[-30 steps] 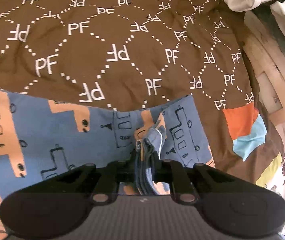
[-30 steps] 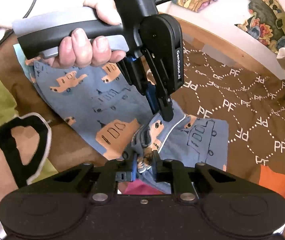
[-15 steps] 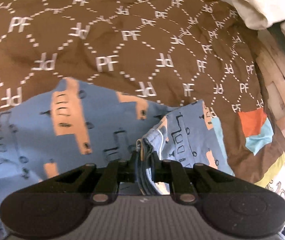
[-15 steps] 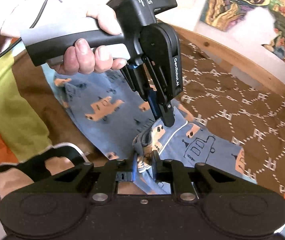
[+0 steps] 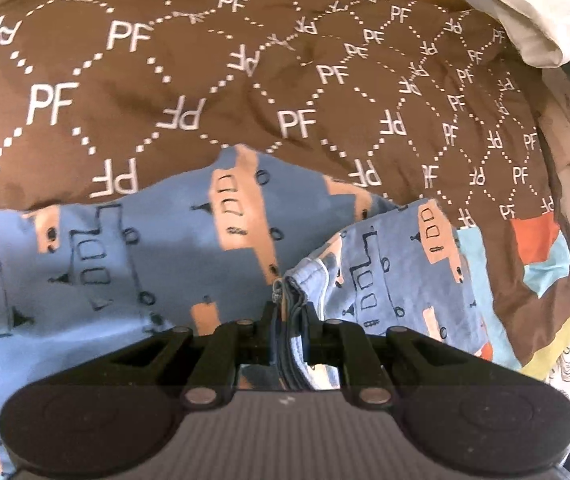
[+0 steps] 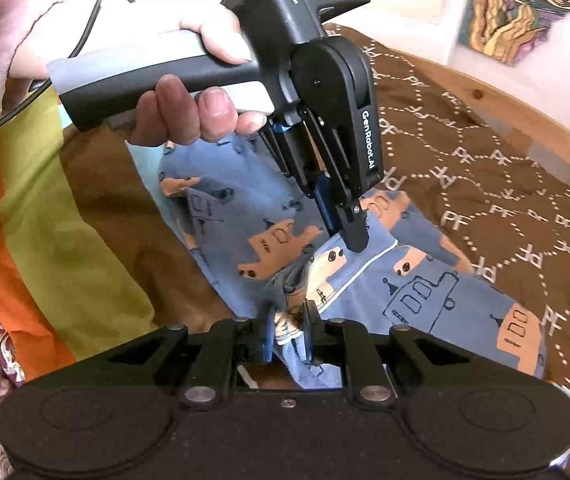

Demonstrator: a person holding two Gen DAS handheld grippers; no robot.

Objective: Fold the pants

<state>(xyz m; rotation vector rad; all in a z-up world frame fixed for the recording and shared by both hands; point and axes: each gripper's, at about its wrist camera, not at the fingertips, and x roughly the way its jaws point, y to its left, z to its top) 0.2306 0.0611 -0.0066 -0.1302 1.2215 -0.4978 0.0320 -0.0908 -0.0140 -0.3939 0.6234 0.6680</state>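
Since a second ago, both of my grippers have carried the pinched cloth farther over the bed (image 5: 213,80), and more brown bedspread now shows beyond the fabric in the left wrist view. The pants (image 5: 133,248), blue with orange train prints, were lying flatter then; now a raised fold runs across them, so I judge the fold is under way and not yet laid down.

Pants rest on the bedspread, partly lifted where I grip them. Their long axis seems to run from lower right to upper left in the right wrist view, toward the person's body; I cannot tell which end is the waistband.

Left gripper (image 6: 349,236) is clamped on a bunched edge of the pants, held by a hand (image 6: 197,116) from above. Right gripper (image 6: 289,328) is also closed tight on a gathered bunch of cloth, just beside the left one. A white piped seam (image 6: 369,268) runs between them.
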